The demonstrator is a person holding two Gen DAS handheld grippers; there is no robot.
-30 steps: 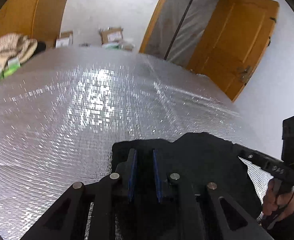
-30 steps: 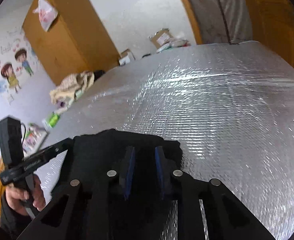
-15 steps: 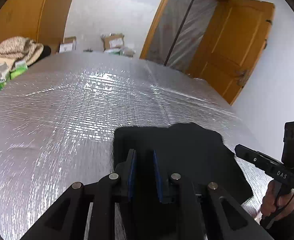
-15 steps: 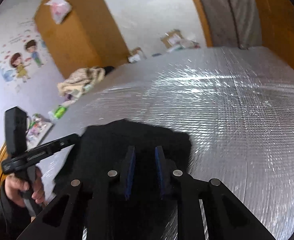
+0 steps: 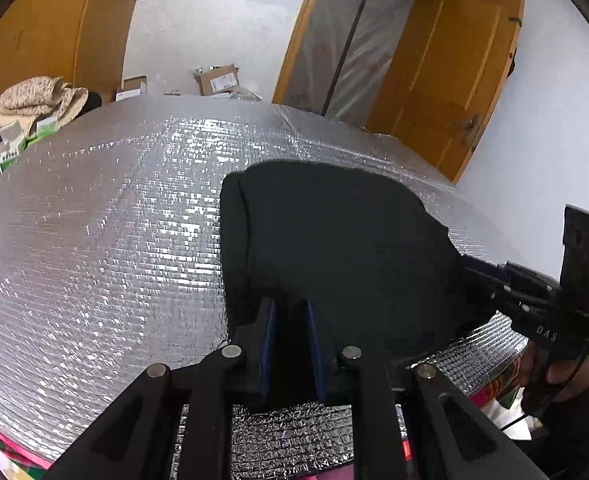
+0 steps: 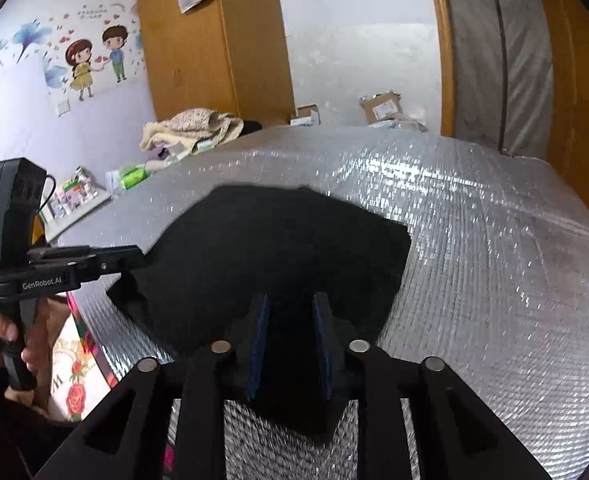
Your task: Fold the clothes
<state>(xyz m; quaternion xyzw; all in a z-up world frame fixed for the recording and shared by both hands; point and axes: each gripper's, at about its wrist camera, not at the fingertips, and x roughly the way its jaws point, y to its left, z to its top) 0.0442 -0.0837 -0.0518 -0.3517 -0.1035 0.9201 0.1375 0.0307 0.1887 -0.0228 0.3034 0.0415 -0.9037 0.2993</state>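
- Left wrist view: cloth fills the space ahead of the left hand-held gripper [image 5: 288, 344]. The black garment [image 5: 334, 240] lies flat on the silver-covered bench [image 5: 94, 240], its near edge between the blue pads, which look clamped on that hem. The cloth spreads away and to the right, toward the right hand-held gripper [image 5: 470, 264], which meets its right-hand edge.
- Right wrist view: the right hand-held gripper [image 6: 290, 344] has the garment [image 6: 278, 248] straight ahead and its near edge between the jaws. These are opening, with the pads standing off the cloth. The left hand-held gripper [image 6: 134, 258] touches the left edge. Both sit on the near hem, equally close; the long axis runs side to side between them.
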